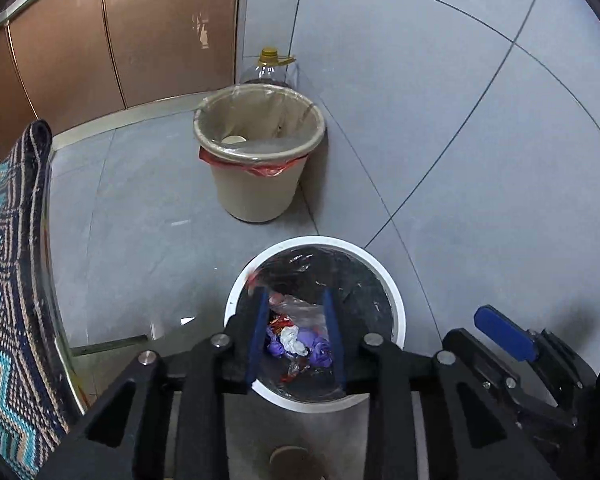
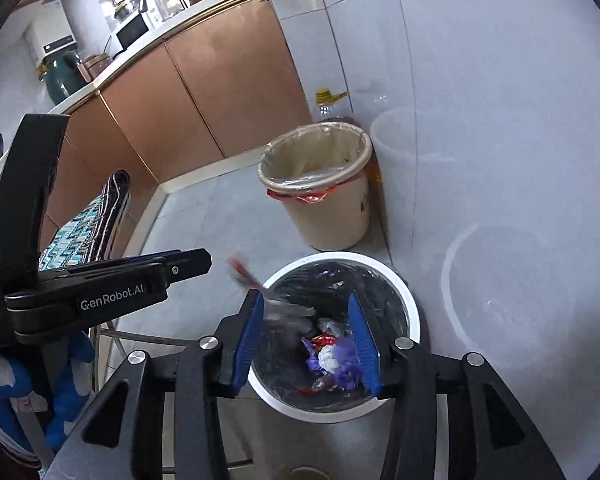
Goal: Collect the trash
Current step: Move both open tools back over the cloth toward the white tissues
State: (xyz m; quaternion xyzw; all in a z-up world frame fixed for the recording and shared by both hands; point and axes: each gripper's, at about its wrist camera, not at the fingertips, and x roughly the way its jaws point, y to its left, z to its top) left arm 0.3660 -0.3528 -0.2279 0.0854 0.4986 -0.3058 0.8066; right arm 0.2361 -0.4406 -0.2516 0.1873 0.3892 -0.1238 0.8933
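Trash (image 2: 332,356) is lying in the white bin (image 2: 414,312); both grippers, left (image 1: 296,340) and right (image 2: 312,340), are hovering above, wide open, holding nothing.

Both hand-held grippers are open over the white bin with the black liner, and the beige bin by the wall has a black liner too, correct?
Not quite. The beige bin has a clear liner over a red one, not black; the right wrist view shows it. The rest holds: the left hand-held gripper and right hand-held gripper are open over the white bin with the black liner.
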